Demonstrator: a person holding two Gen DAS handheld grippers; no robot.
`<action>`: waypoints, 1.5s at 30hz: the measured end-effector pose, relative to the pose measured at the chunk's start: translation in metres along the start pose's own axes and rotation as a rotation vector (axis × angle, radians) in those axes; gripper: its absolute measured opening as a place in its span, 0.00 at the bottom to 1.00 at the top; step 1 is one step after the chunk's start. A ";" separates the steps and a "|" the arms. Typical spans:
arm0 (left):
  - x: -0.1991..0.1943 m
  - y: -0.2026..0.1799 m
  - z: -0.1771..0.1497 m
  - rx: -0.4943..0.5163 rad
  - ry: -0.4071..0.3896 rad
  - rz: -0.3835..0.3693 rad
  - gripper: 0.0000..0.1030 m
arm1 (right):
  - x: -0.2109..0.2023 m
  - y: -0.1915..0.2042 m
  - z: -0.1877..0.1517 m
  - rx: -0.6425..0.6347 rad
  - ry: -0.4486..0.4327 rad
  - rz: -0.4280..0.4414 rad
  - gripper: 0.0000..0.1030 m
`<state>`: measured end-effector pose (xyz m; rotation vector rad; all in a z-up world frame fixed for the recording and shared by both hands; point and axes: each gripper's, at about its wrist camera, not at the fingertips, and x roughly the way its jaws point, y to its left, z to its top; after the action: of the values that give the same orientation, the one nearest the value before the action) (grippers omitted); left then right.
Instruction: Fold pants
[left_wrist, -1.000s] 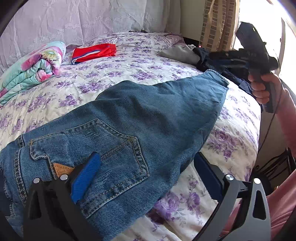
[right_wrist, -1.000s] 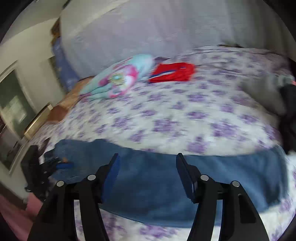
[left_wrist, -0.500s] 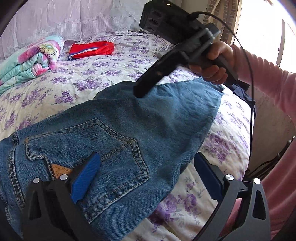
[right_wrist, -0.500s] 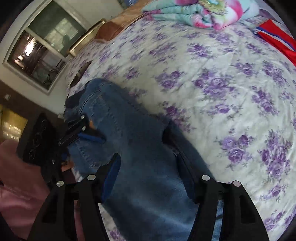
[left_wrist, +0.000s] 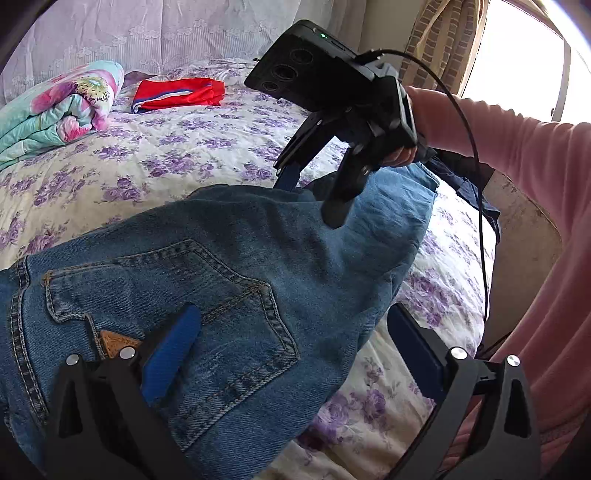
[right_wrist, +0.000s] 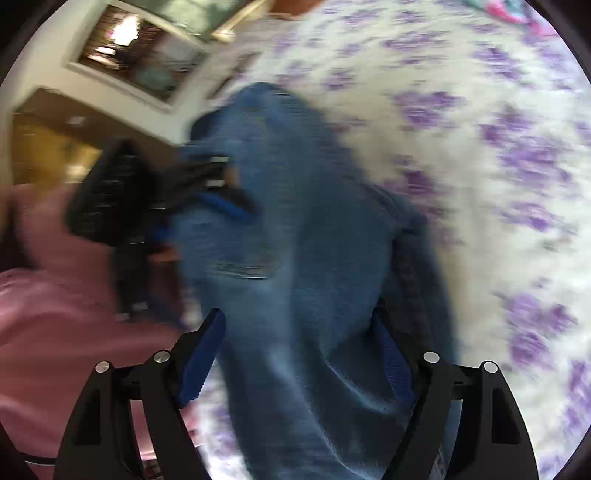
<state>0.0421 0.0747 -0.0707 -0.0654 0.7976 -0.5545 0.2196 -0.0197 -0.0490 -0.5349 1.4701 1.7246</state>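
Right gripper (left_wrist: 312, 197) lowered, jaws opening astride jeans (left_wrist: 229, 280)

no readable text, labels or numbers anywhere.

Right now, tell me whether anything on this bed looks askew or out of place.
The jeans lie slanted across the floral bedspread, the far end humped rather than flat. Dark clothes hang off the bed's edge.
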 end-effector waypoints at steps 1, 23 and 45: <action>0.000 0.000 0.000 -0.001 0.000 -0.001 0.96 | -0.001 -0.004 0.002 -0.006 0.001 -0.029 0.74; -0.001 0.001 0.001 -0.007 -0.003 -0.011 0.96 | -0.025 -0.017 -0.032 0.132 -0.096 -0.148 0.72; -0.001 0.003 0.002 -0.011 -0.007 -0.010 0.96 | -0.017 -0.055 0.017 0.117 -0.343 0.183 0.26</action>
<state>0.0442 0.0779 -0.0693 -0.0813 0.7939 -0.5588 0.2756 -0.0078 -0.0662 -0.0374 1.3915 1.7527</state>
